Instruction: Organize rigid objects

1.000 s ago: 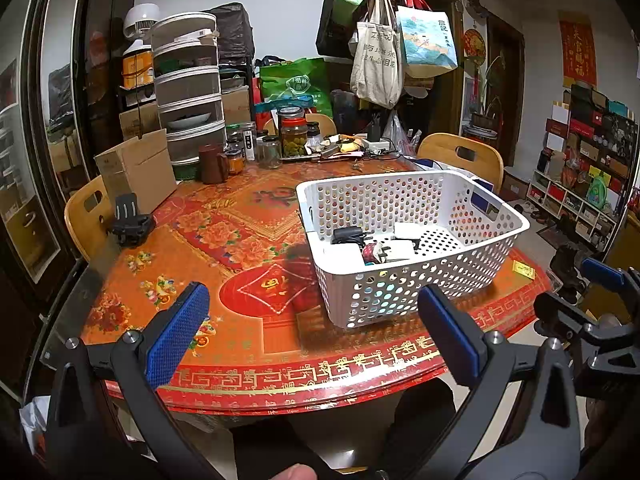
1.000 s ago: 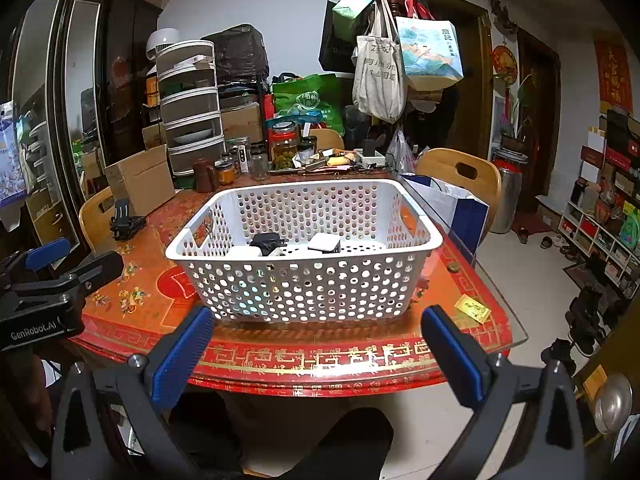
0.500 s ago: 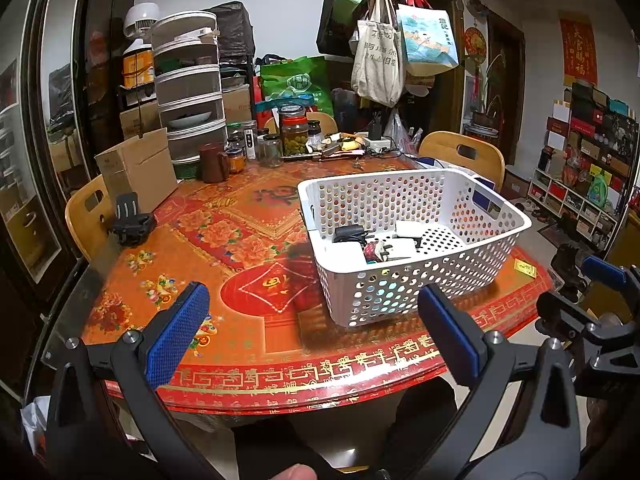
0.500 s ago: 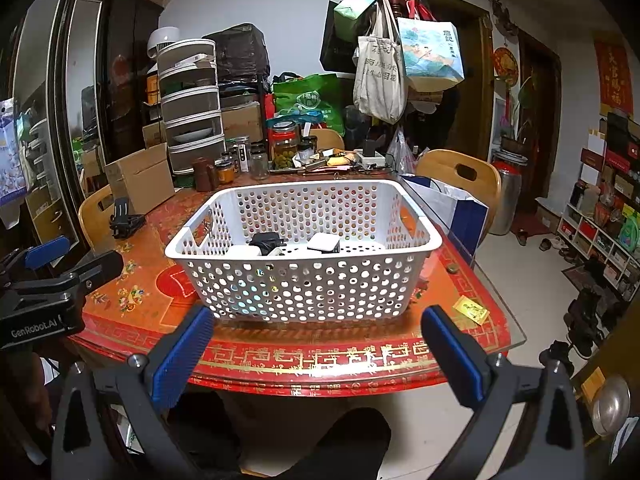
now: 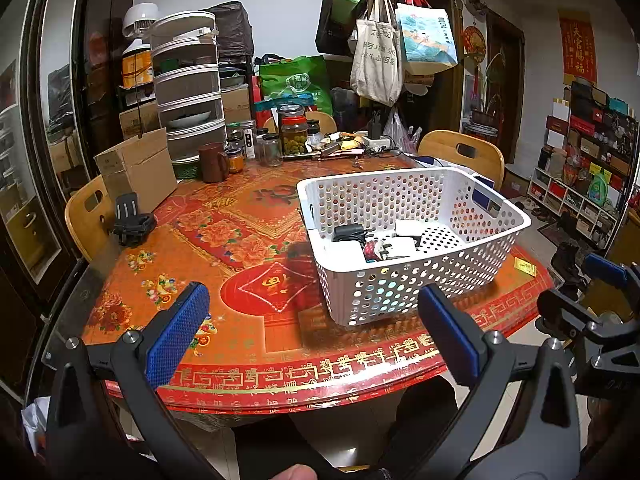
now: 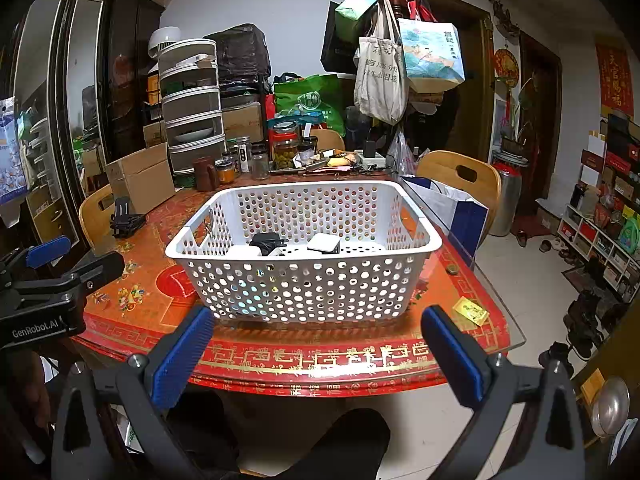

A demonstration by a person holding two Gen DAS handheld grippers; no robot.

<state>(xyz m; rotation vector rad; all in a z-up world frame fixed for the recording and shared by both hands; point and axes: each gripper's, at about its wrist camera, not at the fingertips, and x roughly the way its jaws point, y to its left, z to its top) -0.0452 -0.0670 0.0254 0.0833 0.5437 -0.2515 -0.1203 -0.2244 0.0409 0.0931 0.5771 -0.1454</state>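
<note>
With both tools held off the near edge of the table (image 5: 256,376), nothing gripped. Left gripper (image 5: 312,332): jaws spread wide, blue pads (image 5: 176,336) empty, hovering short of the table rim, pointing at the bare red cloth left of the basket. Right gripper (image 6: 316,356): same, spread wide, empty, centred on the near wall of the white perforated basket (image 6: 304,284), not touching it. Each tool visible at the edge of the other's view: right one at far right of the left view, left one at far left of the right view.

Basket sitting on the right half of the table, near the front edge. Inside, on the floor: black charger (image 5: 349,233) toward the back left, white adapter (image 6: 324,243) just right of it, more white blocks and something red-patterned beside them in the left view; exact count not resolvable. All contents low, below the rim.

Elsewhere on the table: yellow card (image 6: 470,311) flat near the front right corner, apart from the basket; black phone stand (image 5: 130,222) at the left edge; cardboard box (image 5: 138,168) behind it; brown mug (image 5: 212,162) and jars (image 5: 294,132) along the far side. Wooden chairs (image 5: 464,152) around the table.
</note>
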